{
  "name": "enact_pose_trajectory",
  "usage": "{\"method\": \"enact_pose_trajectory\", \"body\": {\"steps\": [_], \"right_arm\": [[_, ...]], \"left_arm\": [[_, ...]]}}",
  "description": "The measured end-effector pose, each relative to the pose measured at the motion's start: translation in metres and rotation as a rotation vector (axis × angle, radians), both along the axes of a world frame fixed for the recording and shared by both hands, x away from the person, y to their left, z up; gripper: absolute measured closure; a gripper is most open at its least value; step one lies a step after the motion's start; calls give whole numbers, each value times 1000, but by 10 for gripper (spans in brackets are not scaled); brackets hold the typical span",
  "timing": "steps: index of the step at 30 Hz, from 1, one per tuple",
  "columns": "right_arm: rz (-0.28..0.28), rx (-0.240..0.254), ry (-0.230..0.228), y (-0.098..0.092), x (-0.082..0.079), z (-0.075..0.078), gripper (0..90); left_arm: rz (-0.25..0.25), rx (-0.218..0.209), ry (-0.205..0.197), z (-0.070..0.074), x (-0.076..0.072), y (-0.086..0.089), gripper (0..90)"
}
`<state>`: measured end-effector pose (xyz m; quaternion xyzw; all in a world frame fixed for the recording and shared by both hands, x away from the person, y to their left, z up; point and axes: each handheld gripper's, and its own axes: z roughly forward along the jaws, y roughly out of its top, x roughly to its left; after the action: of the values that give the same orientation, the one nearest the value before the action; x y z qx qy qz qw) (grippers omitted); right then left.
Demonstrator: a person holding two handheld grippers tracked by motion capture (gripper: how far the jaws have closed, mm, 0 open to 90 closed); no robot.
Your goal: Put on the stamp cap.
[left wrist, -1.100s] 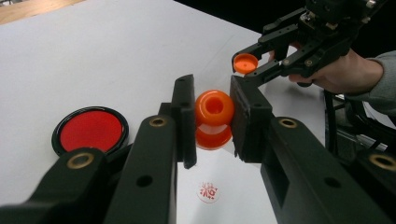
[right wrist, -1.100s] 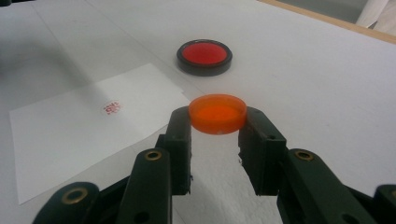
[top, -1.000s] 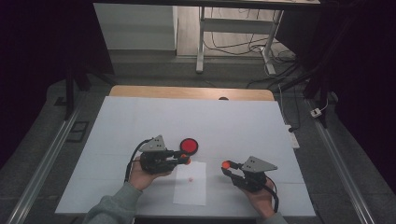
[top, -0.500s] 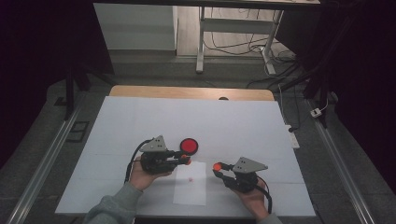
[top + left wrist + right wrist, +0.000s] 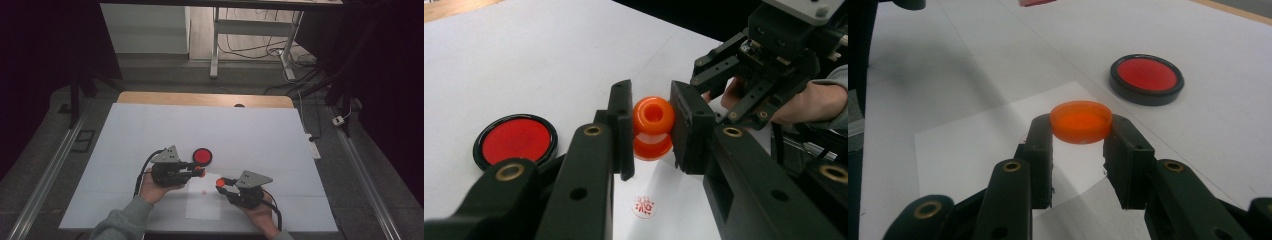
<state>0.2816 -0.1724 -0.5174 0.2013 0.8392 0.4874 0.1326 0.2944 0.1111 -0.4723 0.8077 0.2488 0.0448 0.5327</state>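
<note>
My left gripper (image 5: 198,172) is shut on an orange stamp (image 5: 653,125), which sits sideways between the black pads above a sheet of white paper (image 5: 202,206). A round red stamp mark (image 5: 644,206) is on the paper just below it. My right gripper (image 5: 220,183) is shut on a flat orange cap (image 5: 1081,121), held level over the paper and a short way right of the stamp. A round red ink pad (image 5: 202,156) in a black case lies open on the mat just beyond the left gripper.
A white mat (image 5: 150,125) covers the table, and a strip of bare wood (image 5: 200,99) shows at the far edge. Cables trail from both grippers toward the near edge. Beyond the table are a dark floor and metal rails on either side.
My right gripper has carried the orange cap leftward, closer to the stamp and over the paper. The left gripper and stamp have stayed where they were.
</note>
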Motion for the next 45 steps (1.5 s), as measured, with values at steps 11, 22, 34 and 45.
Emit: {"method": "enact_pose_trajectory", "body": {"steps": [11,22,34,45], "right_arm": [[26,-2,6,11,-3,-2,644],[34,3,7,13,-3,-2,644],[29,12,7,13,-4,-1,644],[32,12,1,14,-5,0,644]], "left_arm": [[-9,-7,-1,0,-1,-3,722],[-18,-6,1,-1,-1,-6,722],[-56,-2,11,-4,-4,-19,722],[-79,5,16,-8,-5,-29,722]]}}
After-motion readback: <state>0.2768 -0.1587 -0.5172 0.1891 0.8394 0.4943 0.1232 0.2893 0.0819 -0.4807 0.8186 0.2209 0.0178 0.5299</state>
